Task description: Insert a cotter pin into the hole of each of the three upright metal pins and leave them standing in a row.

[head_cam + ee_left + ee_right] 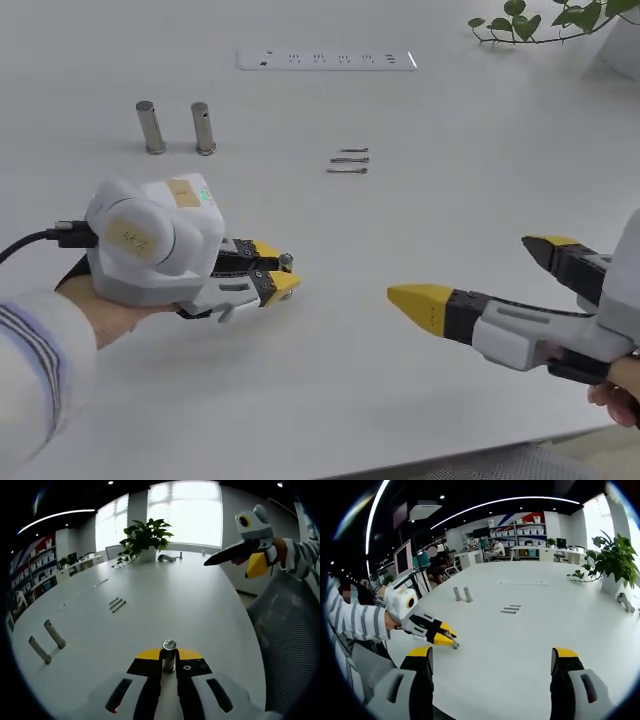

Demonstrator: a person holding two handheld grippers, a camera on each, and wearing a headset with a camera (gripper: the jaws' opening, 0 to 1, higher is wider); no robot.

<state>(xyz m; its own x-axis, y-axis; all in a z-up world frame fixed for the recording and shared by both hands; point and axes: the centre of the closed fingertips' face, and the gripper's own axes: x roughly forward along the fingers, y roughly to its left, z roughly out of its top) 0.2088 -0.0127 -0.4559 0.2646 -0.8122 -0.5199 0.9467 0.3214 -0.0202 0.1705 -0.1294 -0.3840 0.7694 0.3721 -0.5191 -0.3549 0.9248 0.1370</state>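
Note:
My left gripper (281, 273) is shut on a short metal pin (168, 655), held just above the white table near its front left; the pin's end shows at the jaw tips (286, 262). Two more metal pins (151, 127) (203, 128) stand upright side by side at the back left. Three cotter pins (349, 160) lie in a small stack of parallel lines near the table's middle. My right gripper (485, 272) hovers open at the front right, with nothing between its yellow-tipped fingers (421, 653).
A white power strip (326, 60) lies along the far edge. A potted plant (545, 18) trails over the back right corner. The white table (420, 210) stretches wide between the pins and my grippers. Office shelves and desks fill the background.

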